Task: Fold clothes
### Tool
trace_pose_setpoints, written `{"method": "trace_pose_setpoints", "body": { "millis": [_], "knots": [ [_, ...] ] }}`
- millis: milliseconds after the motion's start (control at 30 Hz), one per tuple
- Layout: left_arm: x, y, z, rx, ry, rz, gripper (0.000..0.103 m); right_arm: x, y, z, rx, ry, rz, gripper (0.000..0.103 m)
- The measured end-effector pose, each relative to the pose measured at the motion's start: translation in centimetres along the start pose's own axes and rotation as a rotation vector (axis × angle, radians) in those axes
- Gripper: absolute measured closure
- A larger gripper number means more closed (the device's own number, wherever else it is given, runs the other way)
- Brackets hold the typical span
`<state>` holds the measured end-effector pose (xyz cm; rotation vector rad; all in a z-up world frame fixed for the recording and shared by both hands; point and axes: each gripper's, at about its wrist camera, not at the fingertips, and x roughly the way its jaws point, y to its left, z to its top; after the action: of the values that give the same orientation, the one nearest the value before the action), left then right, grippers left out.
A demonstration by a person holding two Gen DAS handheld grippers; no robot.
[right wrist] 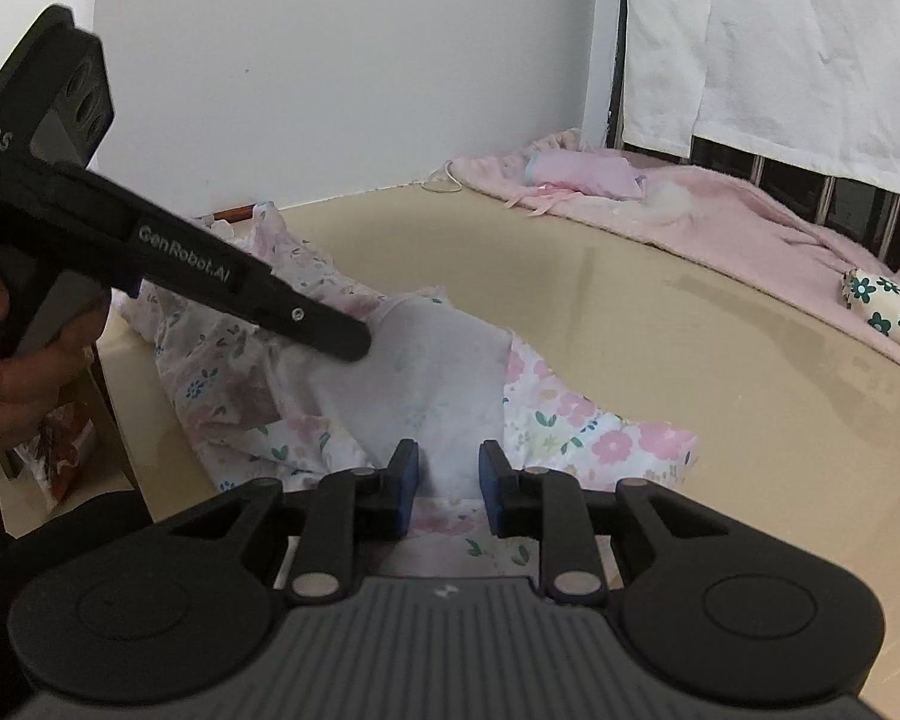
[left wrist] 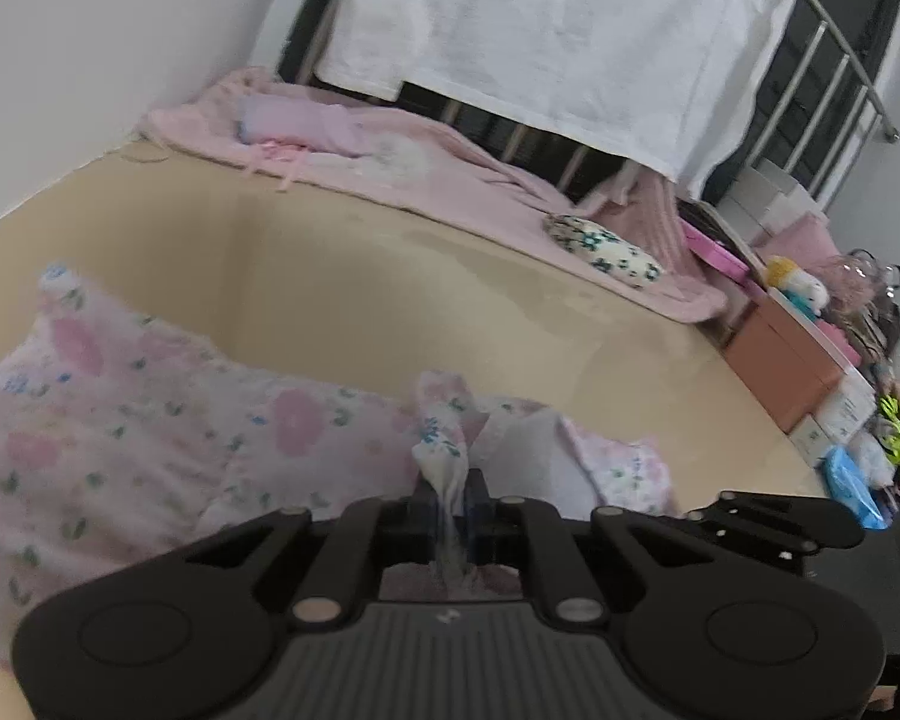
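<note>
The floral garment [right wrist: 354, 396] lies crumpled at the near left of the tan table [right wrist: 690, 360], white lining up. The left gripper [left wrist: 447, 501] is clamped on a bunched fold, apparently lifting an edge to fold. The right gripper [right wrist: 448, 477] hovers parted, holding nothing. A far-right box [left wrist: 780, 360] holds toys.

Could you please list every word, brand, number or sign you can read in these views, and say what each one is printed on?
"GenRobot.AI": on the side of the left gripper, seen from the right wrist view.
"DAS" or similar: partly cut off, on the block at the rear of that same gripper; not certain.
Smaller print below it: too blurred to read.
Boxes at the table's far edge: print too small to read.
Floral garment: no text.
</note>
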<state>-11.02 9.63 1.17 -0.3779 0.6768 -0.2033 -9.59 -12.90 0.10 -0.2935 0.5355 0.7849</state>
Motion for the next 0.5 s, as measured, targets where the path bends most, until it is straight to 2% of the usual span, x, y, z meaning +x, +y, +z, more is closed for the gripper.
{"method": "trace_pose_setpoints", "body": {
  "millis": [33, 200, 267, 333, 367, 433, 500],
  "knots": [
    [-0.1, 0.4, -0.3, -0.012, 0.0, 0.001, 0.085, -0.1, -0.2, 0.1, 0.005, -0.002, -0.003, 0.08],
    [-1.6, 0.5, -0.2, 0.02, -0.067, 0.027, 0.073, -0.6, -1.3, 0.7, 0.047, -0.017, -0.021, 0.08],
    [-2.9, -0.3, 0.2, 0.053, -0.13, 0.015, 0.072, -0.8, -1.8, 0.9, 0.063, -0.022, -0.029, 0.08],
    [-3.4, -1.5, 0.6, 0.128, -0.154, -0.014, 0.073, -1.0, -2.2, 1.1, 0.08, -0.028, -0.037, 0.08],
    [-3.1, -2.3, 0.5, 0.17, -0.142, -0.009, 0.073, -1.1, -2.5, 1.2, 0.088, -0.031, -0.04, 0.08],
    [-1.7, -3.1, 0.0, 0.225, -0.086, 0.042, 0.084, -0.4, -2.2, 0.9, 0.063, 0.007, -0.047, 0.08],
    [0.1, -2.6, -0.6, 0.211, 0.0, 0.087, 0.086, -0.4, -1.9, 0.7, 0.058, 0.013, -0.063, 0.08]
  ]
}}
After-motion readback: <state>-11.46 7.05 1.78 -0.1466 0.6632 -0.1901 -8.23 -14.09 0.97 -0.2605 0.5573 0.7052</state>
